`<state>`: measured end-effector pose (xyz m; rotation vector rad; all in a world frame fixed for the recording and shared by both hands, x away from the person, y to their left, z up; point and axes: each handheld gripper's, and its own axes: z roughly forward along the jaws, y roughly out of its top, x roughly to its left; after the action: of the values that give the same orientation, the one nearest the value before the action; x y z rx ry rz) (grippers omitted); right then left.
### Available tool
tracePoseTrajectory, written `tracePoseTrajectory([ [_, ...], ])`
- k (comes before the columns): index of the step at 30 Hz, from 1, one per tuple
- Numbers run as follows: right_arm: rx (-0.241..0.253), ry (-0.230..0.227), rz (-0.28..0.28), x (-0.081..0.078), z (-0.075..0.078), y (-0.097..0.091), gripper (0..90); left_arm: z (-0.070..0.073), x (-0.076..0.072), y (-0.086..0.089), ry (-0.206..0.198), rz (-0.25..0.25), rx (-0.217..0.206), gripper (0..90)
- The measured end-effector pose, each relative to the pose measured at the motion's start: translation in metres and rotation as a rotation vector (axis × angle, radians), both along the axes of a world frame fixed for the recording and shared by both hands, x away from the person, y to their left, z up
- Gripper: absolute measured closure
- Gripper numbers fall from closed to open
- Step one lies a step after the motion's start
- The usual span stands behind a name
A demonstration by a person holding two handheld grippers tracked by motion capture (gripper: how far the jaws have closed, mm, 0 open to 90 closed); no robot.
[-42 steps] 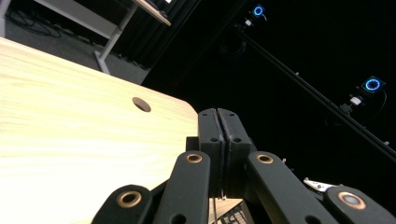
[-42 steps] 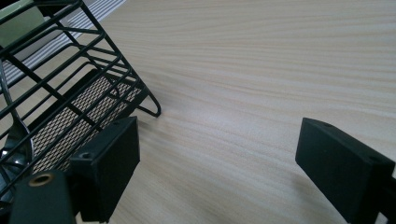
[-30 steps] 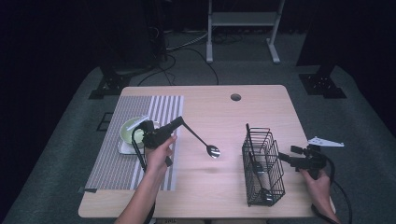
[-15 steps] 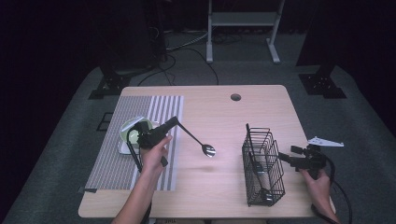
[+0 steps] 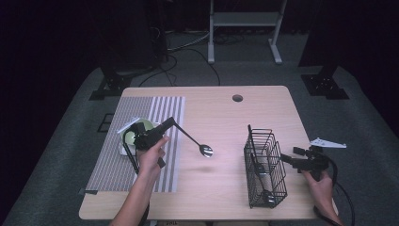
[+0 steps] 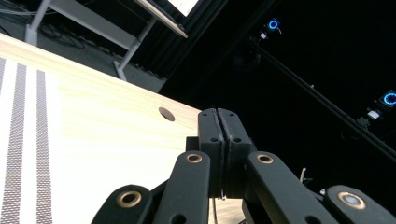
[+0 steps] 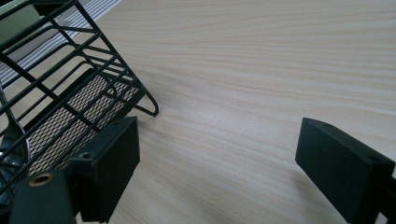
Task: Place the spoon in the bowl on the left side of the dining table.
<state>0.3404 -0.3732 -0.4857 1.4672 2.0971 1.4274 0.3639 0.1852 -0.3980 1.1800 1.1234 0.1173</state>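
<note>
My left gripper [image 5: 170, 123] is raised over the edge of the striped placemat [image 5: 113, 160], shut on the dark handle of a spoon [image 5: 205, 150]. The spoon slants down to the right, its shiny bowl just above the table. In the left gripper view the two jaws of the left gripper [image 6: 217, 116] are pressed together. My right gripper [image 5: 288, 159] rests low at the table's right edge, beside a black wire basket [image 5: 266, 165]. The right gripper [image 7: 219, 154] stands open with bare wood between its fingers.
A green and white bowl [image 5: 141, 126] sits on the placement behind my left hand. The basket [image 7: 60, 93] holds some cutlery. A round cable hole [image 5: 237, 98] lies at the table's far side. A metal stand [image 5: 242, 28] is on the floor beyond.
My left gripper has shifted a little to the left with the spoon still in it. The right gripper has stayed where it was.
</note>
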Motion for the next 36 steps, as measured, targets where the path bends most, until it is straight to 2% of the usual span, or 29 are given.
tracePoseTrajectory([
  [17, 0.0, 0.0, -0.002, 0.0, 0.0, 0.0, 12.7, 0.001, 0.0, 0.014, 0.001, 0.033, -0.004, 89.7],
  [36, -0.002, 0.001, -0.003, 0.0, 0.0, 0.0, 12.7, 0.008, -0.002, 0.043, -0.009, 0.097, -0.007, 89.7],
])
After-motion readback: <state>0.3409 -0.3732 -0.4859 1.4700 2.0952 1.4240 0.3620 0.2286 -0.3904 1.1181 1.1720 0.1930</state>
